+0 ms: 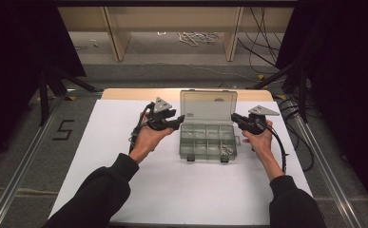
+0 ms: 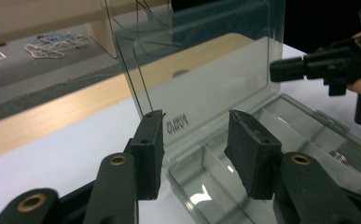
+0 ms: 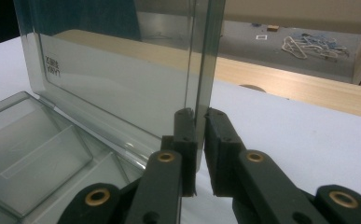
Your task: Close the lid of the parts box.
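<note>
A clear plastic compartment box sits on the white table cover with its lid standing upright. Small metal parts lie in its front right compartment. My right gripper is shut on the lid's right edge; in the right gripper view the jaws pinch the lid above the box's tray. My left gripper hovers open at the box's left side. In the left gripper view its jaws stand apart in front of the lid, holding nothing, with the right gripper beyond.
The white cover spreads wide around the box on a wooden table. Beyond the far edge is floor with a rope pile, cables and wooden shelf legs. A "5" marks the left floor.
</note>
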`<state>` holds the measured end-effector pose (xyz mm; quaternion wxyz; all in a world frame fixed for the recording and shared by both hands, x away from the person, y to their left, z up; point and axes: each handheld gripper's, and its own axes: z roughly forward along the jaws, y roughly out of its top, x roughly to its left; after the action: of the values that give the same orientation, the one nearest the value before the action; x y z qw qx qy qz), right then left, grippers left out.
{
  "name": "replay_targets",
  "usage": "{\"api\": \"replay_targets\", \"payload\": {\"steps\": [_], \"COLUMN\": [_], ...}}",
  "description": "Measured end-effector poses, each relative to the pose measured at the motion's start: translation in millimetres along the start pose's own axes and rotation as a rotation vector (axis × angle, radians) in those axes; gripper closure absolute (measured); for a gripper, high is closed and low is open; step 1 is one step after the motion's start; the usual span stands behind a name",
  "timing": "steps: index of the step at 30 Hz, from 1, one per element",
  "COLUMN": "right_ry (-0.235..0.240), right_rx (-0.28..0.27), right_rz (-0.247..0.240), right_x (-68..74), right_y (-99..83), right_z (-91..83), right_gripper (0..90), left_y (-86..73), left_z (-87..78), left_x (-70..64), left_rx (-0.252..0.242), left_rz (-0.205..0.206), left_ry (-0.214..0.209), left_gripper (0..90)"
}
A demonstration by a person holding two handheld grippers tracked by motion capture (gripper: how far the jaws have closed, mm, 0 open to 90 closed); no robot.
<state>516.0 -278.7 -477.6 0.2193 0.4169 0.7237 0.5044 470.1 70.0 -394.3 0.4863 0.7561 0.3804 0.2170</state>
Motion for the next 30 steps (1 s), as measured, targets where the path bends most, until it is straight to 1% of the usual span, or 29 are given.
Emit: {"api": "replay_targets", "payload": {"steps": [2,3,5,6,7,10,12,13,14,15,16,17,19,20,21,22,23,24,25,26,27,28,29,30], "right_ry": [0.007,0.007,0.007,0.004,0.005,0.005,0.006,0.0,0.006,0.006,0.006,0.007,0.001,-0.003,0.005,0.003,0.008,0.007,0.006,0.006,0.006,0.009,0.008,0.002], "right_rx": [-0.007,-0.008,-0.005,-0.015,-0.014,-0.016,-0.016,-0.023,-0.014,-0.015,-0.015,-0.015,-0.026,-0.029,-0.017,-0.02,-0.006,-0.011,-0.017,-0.017,-0.017,-0.007,0.0,-0.014], "right_rz": [-0.003,-0.004,-0.004,-0.017,-0.017,-0.02,-0.022,-0.035,-0.02,-0.022,-0.024,-0.023,-0.041,-0.047,-0.03,-0.044,-0.034,-0.033,-0.035,-0.035,-0.035,-0.024,-0.024,-0.036], "right_x": [-0.3,-0.3,-0.2,-0.8,-0.9,-0.9,-1.0,-1.8,-1.1,-1.2,-1.2,-1.2,-2.1,-2.3,-1.3,-1.8,-1.0,-0.8,-0.9,-0.9,-0.9,-0.2,-0.1,-0.8], "right_y": [-0.1,-0.1,-0.2,-0.8,-0.7,-0.7,-0.8,-0.8,-0.9,-1.0,-1.1,-1.0,-0.9,-0.9,-0.2,-0.5,-0.2,-0.4,-0.5,-0.6,-0.6,0.0,0.2,0.1], "right_z": [0.4,0.4,0.2,1.1,1.0,1.0,0.9,1.1,0.8,0.9,0.9,0.8,1.1,1.1,0.1,0.5,-0.3,0.2,0.7,0.7,0.6,-0.4,-1.0,-0.2], "right_gripper": [83.8,83.8,83.8,83.8,83.8,83.8,83.8,83.8,83.8,83.8,83.8,83.8,83.8,83.8,83.8,83.8,83.7,83.8,83.7,83.7,83.8,83.7,83.7,83.7], "left_y": [8.2,12.0,18.9,22.1,25.2,34.5,40.5,43.4,46.1,49.1,52.1,55.2,60.7,62.8,64.6,66.0,67.1,67.9,68.1,67.7,67.4,67.3,67.1,66.8], "left_z": [2.2,3.7,6.9,8.4,9.8,13.9,17.5,18.6,20.7,22.0,23.4,24.3,27.5,29.1,30.6,32.4,34.0,35.7,37.8,41.0,42.4,44.2,46.3,48.7], "left_x": [2.2,3.5,5.7,7.1,8.3,11.7,14.4,16.5,17.7,20.0,21.4,24.0,27.4,29.0,31.0,32.8,34.5,35.8,36.0,35.4,36.1,35.7,35.1,34.6], "left_rx": [0.001,-0.002,-0.004,-0.004,-0.008,-0.013,-0.012,-0.004,-0.006,-0.002,-0.012,-0.011,-0.019,-0.022,-0.018,-0.015,-0.006,0.006,0.011,0.0,0.015,0.019,0.024,0.024], "left_rz": [0.005,-0.002,-0.001,0.005,0.002,0.008,0.004,0.016,0.006,0.006,-0.005,0.002,-0.004,-0.014,-0.015,-0.019,-0.019,-0.013,-0.014,-0.023,-0.014,-0.017,-0.014,-0.009], "left_ry": [0.007,0.004,0.009,0.017,0.014,0.024,0.023,0.029,0.027,0.026,0.031,0.035,0.047,0.048,0.056,0.058,0.063,0.063,0.065,0.065,0.061,0.063,0.062,0.061], "left_gripper": [56.3,56.9,58.8,59.9,61.7,69.5,76.2,79.9,82.7,85.2,87.2,88.8,89.7,89.8,89.8,89.9,89.9,89.9,89.9,89.9,89.9,89.9,89.9,89.9]}}
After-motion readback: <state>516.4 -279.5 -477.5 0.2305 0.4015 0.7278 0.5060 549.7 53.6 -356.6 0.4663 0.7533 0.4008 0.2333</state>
